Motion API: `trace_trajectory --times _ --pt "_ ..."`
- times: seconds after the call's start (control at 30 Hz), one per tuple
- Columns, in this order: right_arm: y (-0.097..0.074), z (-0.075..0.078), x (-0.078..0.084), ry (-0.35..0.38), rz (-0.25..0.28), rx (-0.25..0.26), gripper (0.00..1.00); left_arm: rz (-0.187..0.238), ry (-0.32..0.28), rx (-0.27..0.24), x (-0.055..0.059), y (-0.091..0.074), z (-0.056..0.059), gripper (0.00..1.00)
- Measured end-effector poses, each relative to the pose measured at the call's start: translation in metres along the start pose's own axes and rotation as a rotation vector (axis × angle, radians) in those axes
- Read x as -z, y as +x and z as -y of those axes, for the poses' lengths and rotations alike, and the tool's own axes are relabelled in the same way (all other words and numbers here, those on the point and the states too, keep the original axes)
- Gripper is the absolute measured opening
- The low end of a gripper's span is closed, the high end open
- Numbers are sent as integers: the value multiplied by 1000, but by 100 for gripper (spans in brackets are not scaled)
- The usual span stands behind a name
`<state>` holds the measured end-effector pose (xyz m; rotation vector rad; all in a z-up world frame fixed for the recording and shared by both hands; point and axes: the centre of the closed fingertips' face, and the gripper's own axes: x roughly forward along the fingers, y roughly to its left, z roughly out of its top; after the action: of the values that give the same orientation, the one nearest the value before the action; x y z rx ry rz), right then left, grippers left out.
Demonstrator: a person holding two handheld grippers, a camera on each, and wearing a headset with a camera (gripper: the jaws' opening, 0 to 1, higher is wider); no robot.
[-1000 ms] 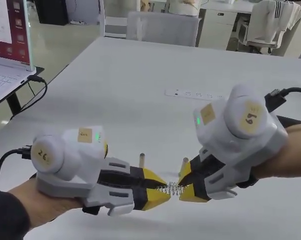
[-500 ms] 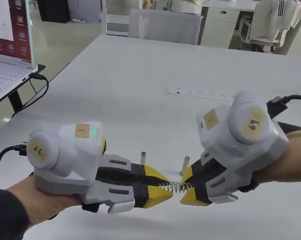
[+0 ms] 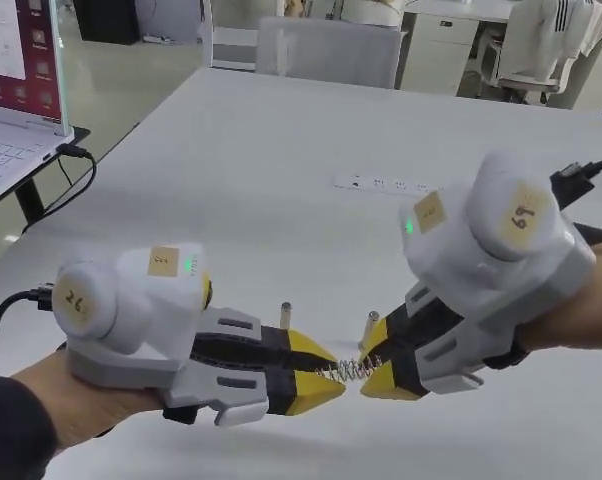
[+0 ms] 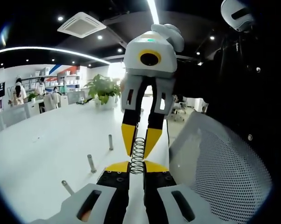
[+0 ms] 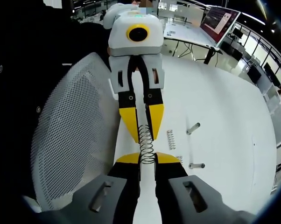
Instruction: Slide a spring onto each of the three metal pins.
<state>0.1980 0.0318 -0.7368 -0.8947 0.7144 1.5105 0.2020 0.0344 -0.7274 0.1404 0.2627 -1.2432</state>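
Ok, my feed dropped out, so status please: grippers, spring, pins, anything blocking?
Both the left gripper and right gripper shut on one spring, an end each. Three pins bare, upright. A spare spring lies by the pins, nothing blocking.

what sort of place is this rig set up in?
Most likely an open-plan office or lab workspace: a long white table, an open laptop on the neighbouring desk, a mesh office chair, and a potted plant further down the room.
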Motion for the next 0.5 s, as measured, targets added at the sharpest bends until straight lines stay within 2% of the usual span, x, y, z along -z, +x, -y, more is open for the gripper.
trace_trajectory --times 0.3,0.5 --pt "-5 -4 -15 -1 17 -8 9 -13 9 6 2 2 2 2" --pt "-4 -6 -19 -25 -4 -14 9 -20 13 12 3 3 3 2"
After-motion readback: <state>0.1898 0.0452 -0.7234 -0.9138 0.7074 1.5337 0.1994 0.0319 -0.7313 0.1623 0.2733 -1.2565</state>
